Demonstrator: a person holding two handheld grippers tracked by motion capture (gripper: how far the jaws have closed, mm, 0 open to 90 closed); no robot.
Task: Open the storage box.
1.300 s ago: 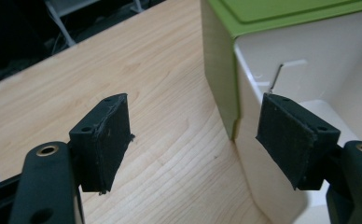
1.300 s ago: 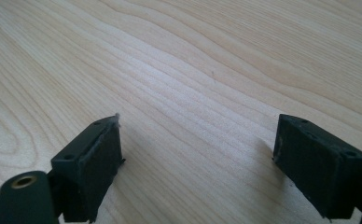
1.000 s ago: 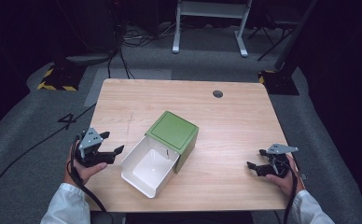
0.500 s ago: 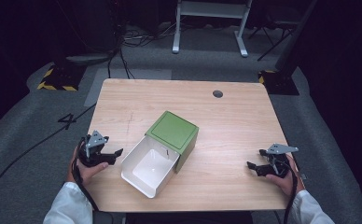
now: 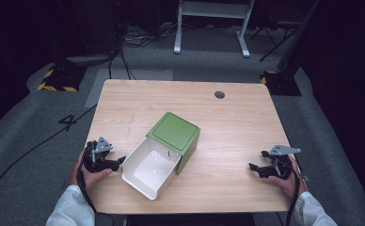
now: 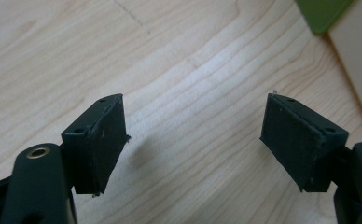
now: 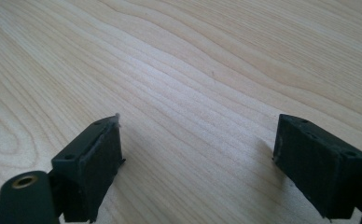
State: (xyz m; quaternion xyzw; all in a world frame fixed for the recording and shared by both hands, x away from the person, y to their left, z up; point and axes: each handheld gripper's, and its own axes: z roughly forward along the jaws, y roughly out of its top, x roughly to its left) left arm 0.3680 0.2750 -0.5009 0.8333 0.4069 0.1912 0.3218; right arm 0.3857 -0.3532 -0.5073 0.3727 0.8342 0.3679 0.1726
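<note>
A green box (image 5: 176, 133) with its white drawer (image 5: 150, 168) pulled out sits at the middle of a wooden table (image 5: 237, 122), the left gripper (image 5: 117, 162) just beside the drawer's wall and the right gripper (image 5: 252, 166) well apart near the table's right edge. Both are empty, jaws spread wide over bare wood. The extended drawer looks lightly seated, so a sideways nudge from the nearby left gripper could skew it or slide the box along the smooth tabletop
</note>
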